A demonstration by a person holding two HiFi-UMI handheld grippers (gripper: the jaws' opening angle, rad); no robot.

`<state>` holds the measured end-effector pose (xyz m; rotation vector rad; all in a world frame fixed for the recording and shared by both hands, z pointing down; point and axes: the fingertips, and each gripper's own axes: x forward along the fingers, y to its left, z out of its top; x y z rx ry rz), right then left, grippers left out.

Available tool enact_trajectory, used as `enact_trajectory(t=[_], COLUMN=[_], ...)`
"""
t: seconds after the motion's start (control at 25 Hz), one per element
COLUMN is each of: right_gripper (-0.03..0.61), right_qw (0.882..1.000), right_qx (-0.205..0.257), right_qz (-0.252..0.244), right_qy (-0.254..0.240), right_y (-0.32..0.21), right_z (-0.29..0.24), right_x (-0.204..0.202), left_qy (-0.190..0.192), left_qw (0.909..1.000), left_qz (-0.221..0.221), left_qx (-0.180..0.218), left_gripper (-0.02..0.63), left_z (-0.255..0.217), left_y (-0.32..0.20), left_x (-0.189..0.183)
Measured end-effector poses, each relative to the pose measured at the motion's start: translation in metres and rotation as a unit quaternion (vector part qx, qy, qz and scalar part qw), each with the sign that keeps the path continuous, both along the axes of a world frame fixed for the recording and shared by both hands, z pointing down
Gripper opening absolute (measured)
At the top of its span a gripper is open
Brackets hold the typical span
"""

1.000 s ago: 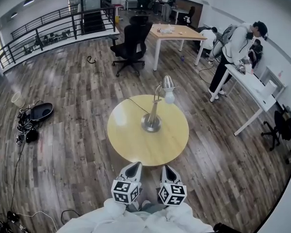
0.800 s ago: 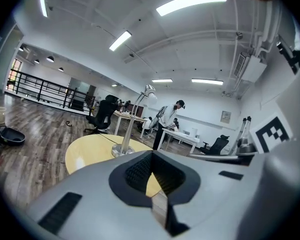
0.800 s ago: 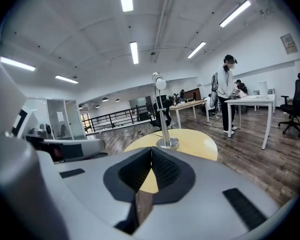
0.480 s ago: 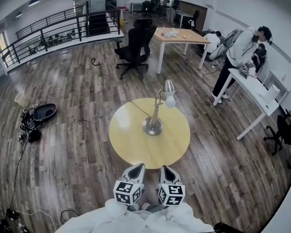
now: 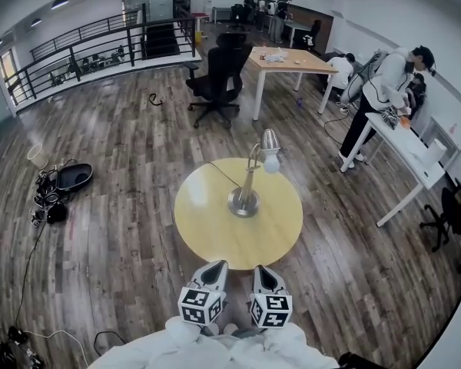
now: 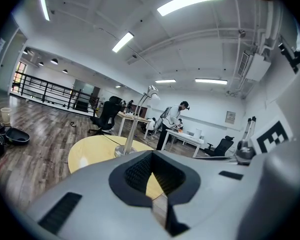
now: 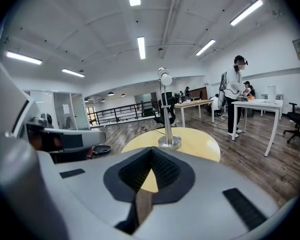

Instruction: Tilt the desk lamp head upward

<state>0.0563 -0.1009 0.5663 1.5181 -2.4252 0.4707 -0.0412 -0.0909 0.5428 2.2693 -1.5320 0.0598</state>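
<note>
Black-white marker cube [image 5: 199,304], silver desk lamp [image 5: 244,201]

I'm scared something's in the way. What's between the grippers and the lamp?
Only bare yellow table, seen in the head view, lies between the left gripper, right gripper and lamp.

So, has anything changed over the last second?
Nothing was moved, gripped or let go. The lamp stands on the table with its head as it was. The left tool and right tool stay shut and empty, short of the table. Only the head view shifted slightly.
</note>
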Motion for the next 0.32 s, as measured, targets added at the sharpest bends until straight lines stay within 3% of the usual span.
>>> enact_trajectory(t=[0.32], right_gripper=[0.012], right_qw=[1.0], right_qx=[-0.004], right_qz=[-0.007], right_qy=[0.005], right_y=[0.0042], right_z=[0.0051], right_x=[0.0065], left_qy=[0.0], left_qw=[0.9999], left_qz=[-0.016], left_qx=[-0.005], left_gripper=[-0.002], left_z=[0.005], left_y=[0.0029], left_x=[-0.0047])
